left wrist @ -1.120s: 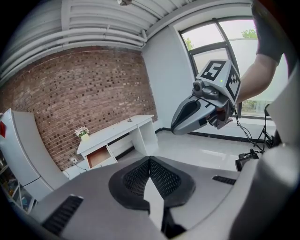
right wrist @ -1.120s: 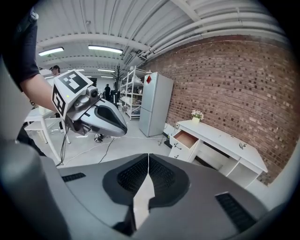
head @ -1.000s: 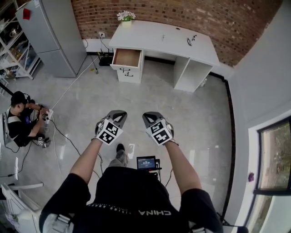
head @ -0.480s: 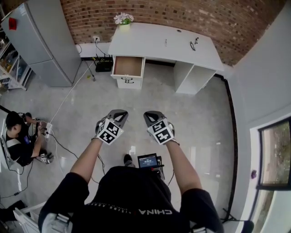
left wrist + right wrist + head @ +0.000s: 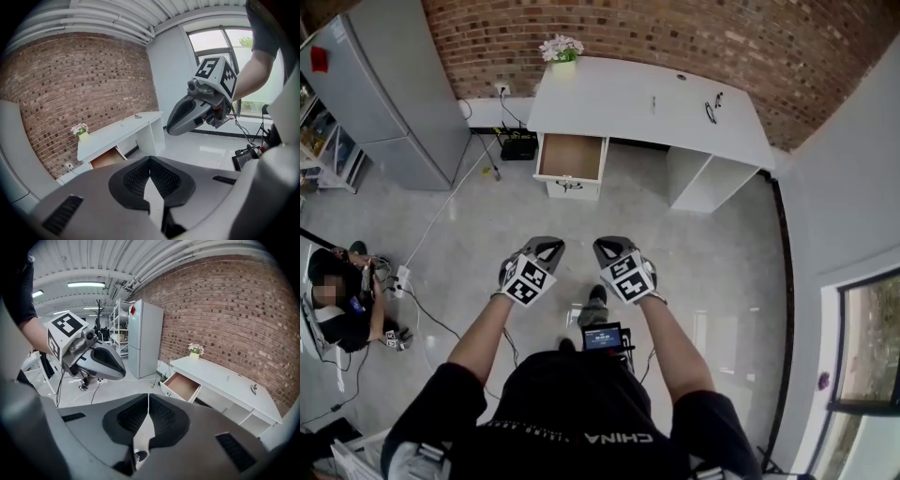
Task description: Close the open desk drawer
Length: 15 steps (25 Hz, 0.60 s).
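The open drawer (image 5: 570, 157) sits far ahead and a bit left, nearer the left gripper (image 5: 546, 247) than the right gripper (image 5: 607, 247), both squeezed together holding nothing.

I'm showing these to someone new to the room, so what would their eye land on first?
The white desk against the brick wall stands out, with its drawer pulled open at its left end. Nearer, the left hand-held gripper and right hand-held gripper are held side by side above the floor, both shut and empty, far short of the desk. A person sits on the floor at the left edge.
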### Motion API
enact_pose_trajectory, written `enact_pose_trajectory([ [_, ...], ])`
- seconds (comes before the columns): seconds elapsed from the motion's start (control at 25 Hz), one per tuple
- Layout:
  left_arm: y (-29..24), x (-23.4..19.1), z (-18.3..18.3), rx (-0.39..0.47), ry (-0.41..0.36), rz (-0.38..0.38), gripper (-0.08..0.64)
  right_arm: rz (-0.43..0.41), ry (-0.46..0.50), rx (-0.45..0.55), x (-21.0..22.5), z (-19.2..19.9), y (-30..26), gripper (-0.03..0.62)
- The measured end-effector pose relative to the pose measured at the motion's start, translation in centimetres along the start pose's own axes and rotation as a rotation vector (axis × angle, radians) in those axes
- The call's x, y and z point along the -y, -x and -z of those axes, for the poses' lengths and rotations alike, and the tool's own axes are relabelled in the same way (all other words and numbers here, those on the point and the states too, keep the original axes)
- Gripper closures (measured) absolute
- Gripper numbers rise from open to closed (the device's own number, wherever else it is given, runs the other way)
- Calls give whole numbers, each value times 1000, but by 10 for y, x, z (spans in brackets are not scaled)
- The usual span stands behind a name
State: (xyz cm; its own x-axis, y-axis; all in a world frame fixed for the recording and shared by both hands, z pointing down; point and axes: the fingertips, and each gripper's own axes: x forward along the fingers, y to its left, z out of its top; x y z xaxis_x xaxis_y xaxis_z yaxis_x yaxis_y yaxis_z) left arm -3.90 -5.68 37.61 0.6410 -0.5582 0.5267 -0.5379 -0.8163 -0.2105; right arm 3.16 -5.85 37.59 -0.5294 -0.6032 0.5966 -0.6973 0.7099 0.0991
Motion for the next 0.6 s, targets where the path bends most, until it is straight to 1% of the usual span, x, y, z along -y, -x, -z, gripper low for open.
enact_pose_trajectory([
  [0.2, -43, -54, -16, -25, 1, -42, 548, -26, 30, 16, 60, -25, -40, 575],
  [0.44, -98, -119, -54, -44, 18, -91, 548, -50, 38, 42, 143, -60, -72, 575],
  [0.6, -128, -146, -75, -42, 17, -119, 548, -74, 48, 44, 186, -69, -88, 575],
])
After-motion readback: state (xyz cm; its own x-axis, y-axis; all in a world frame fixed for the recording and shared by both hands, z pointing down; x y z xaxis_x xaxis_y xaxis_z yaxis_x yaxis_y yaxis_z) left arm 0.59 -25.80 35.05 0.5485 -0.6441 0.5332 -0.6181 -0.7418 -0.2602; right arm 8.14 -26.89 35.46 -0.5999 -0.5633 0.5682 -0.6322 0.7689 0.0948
